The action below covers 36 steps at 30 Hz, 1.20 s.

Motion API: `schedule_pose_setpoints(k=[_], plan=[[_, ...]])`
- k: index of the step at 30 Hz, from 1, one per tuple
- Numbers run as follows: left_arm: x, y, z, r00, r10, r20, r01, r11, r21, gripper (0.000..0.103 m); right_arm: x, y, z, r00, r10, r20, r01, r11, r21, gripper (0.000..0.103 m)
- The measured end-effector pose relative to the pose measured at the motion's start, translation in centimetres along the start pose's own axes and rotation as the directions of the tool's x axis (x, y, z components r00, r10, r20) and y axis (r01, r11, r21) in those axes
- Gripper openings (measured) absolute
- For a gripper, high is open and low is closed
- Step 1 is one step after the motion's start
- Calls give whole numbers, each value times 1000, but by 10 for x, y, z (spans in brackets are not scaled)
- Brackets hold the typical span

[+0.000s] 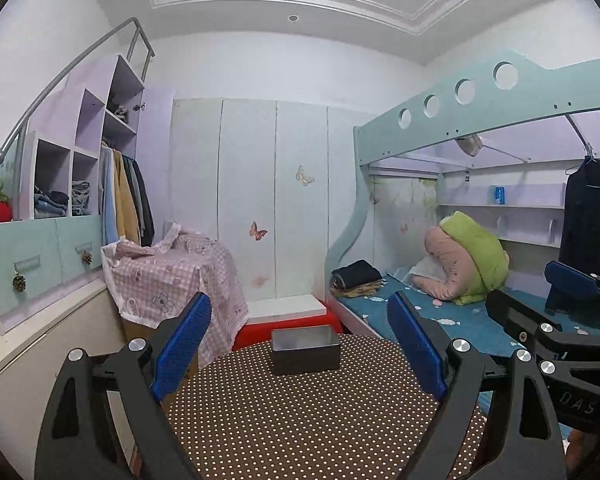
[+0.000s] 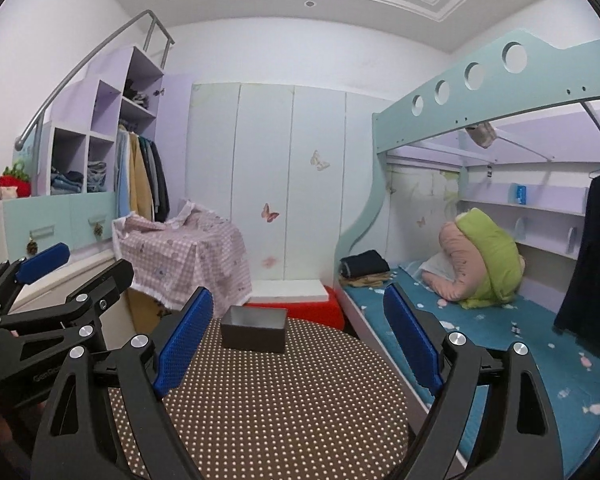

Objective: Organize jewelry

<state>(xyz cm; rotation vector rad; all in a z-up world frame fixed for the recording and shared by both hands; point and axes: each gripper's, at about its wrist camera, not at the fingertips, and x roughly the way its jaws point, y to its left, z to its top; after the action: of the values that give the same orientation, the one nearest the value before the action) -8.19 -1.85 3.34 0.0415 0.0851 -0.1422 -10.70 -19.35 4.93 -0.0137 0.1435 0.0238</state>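
Left tool [image 1: 300, 344]: released, nothing held between the pads.
Right tool [image 2: 298, 340]: released, likewise bare.
Box [image 1: 305, 350]: set open at the far edge of the dotted counter [image 1: 300, 420]; no jewelry can be seen.
Approach: the box is best neared level and steadied by its side walls.

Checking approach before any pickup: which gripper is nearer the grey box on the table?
Left, narrowly. The left gripper faces the box head-on, short of it; the right gripper is alongside, with the box ahead to its left.
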Motion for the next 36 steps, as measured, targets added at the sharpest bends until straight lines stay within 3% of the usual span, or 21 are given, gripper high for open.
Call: schedule_pose_setpoints(k=[36], plan=[[-7,6,-2,1000,8,22,-9,1000,18,87,-5,1,-1,1000,5,0,-5,1000,-2,87]])
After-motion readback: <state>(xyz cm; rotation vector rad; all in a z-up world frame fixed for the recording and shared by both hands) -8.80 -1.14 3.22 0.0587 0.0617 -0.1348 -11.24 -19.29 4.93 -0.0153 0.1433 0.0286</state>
